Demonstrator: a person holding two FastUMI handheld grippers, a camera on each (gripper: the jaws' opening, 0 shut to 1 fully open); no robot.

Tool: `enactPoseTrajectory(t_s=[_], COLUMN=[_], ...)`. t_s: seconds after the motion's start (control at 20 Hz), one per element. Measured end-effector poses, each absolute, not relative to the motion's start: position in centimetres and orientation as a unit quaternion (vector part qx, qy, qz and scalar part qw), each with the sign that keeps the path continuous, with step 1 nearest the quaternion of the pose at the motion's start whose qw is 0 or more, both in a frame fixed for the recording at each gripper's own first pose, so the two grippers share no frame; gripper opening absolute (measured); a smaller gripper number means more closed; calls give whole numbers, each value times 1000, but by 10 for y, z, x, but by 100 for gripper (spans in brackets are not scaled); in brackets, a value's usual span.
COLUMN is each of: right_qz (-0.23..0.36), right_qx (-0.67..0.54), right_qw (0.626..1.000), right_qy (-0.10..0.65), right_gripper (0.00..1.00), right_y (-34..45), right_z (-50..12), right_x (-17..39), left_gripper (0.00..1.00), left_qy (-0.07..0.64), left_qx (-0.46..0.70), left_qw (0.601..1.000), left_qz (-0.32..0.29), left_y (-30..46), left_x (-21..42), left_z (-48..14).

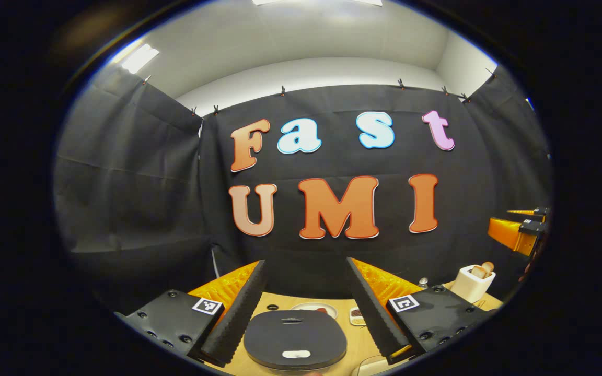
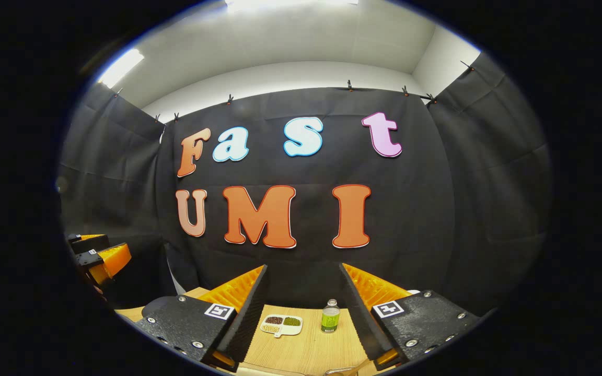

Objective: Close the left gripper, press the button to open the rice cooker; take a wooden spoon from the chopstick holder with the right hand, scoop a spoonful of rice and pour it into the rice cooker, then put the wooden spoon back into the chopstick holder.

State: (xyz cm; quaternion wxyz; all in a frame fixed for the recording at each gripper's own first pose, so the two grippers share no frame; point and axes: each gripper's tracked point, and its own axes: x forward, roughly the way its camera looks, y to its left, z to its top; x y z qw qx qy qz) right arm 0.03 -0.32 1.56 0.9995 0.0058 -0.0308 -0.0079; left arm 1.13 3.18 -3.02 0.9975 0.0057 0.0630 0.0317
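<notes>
Left gripper view looks along the left gripper (image 1: 306,308), whose two fingers stand wide apart with nothing between them. Below and between them, at the near edge of the wooden table (image 1: 275,300), sits the rice cooker (image 1: 294,338), its dark round lid down and a pale oval button (image 1: 296,354) near the front of the lid. Just beyond the cooker lies a shallow dish (image 1: 314,309) holding something dark reddish, too small to make out, and to its right a small divided tray (image 1: 356,315) is partly hidden by the right-hand finger. Farther right, near the table's far edge, stands the white chopstick holder (image 1: 472,283) with wooden handles (image 1: 483,269) poking out of its top. Past it, at the right rim, the right gripper (image 1: 528,224) shows raised above the table, well apart from the holder.

Right gripper view looks along the right gripper (image 2: 303,313), its fingers likewise spread wide and holding nothing. Between them on the table (image 2: 306,350) lie a small divided tray (image 2: 281,325) with brown, green and yellowish grains in separate compartments and, just to its right, a small green bottle (image 2: 330,316) standing upright. At the left rim the left gripper (image 2: 97,256) hangs in the air, fingers apart.
</notes>
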Motion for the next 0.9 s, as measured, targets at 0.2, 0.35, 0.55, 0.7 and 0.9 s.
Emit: enactPoseTrajectory(t_s=[0.2,0.35,0.55,0.7,0.9], right_qz=[-6,-3,-4,-9,-21], right_qx=[6,4,-3,-1,-13], right_qw=[1000,1000,1000,1000,1000], right_qy=[-30,-31,-31,-22,-16], right_gripper=[81,85,81,81,81], right_y=[-1,2,3,0,-7], right_z=[13,12,12,6,1], right_x=[1,5,10,11,7], left_gripper=[94,93,93,93,94], left_qy=[62,56,58,95,185], left_qx=[-16,-8,1,-18,-52], left_qw=[997,997,997,994,981], left_qz=[44,44,54,44,21], left_y=[42,45,53,55,57], left_x=[11,12,17,22,32], left_z=[-33,-33,-36,-52,-87])
